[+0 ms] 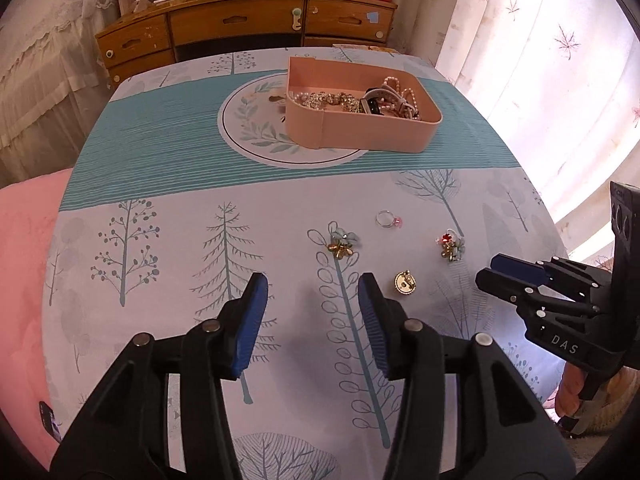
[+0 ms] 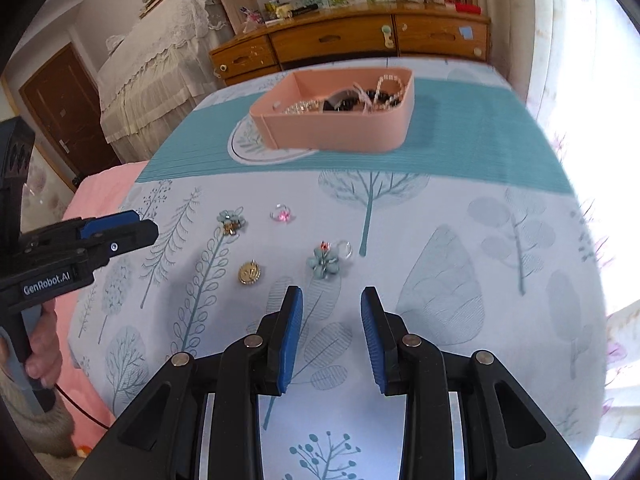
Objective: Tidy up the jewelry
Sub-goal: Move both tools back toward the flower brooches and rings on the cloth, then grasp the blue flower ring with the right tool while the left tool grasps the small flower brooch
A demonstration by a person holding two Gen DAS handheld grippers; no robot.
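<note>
A pink jewelry box (image 1: pixel 360 120) (image 2: pixel 340 124) holding chains, pearls and a watch stands mid-table. On the cloth lie a blue flower earring (image 1: pixel 343 243) (image 2: pixel 231 221), a pink-stone ring (image 1: pixel 389 219) (image 2: pixel 282 213), a second blue flower piece with a red-stone ring (image 1: pixel 451 245) (image 2: pixel 325 260), and a gold round brooch (image 1: pixel 405 281) (image 2: pixel 249 272). My left gripper (image 1: pixel 313 286) (image 2: pixel 132 224) is open and empty, just short of the first earring. My right gripper (image 2: pixel 331 298) (image 1: pixel 490 270) is open and empty, just short of the second flower piece.
The table (image 1: pixel 160 160) has a tree-print cloth with a teal band. A wooden dresser (image 1: pixel 248 24) stands behind it. A pink bedcover (image 1: pixel 24 260) lies at the left. A curtained window (image 1: pixel 540 60) is at the right.
</note>
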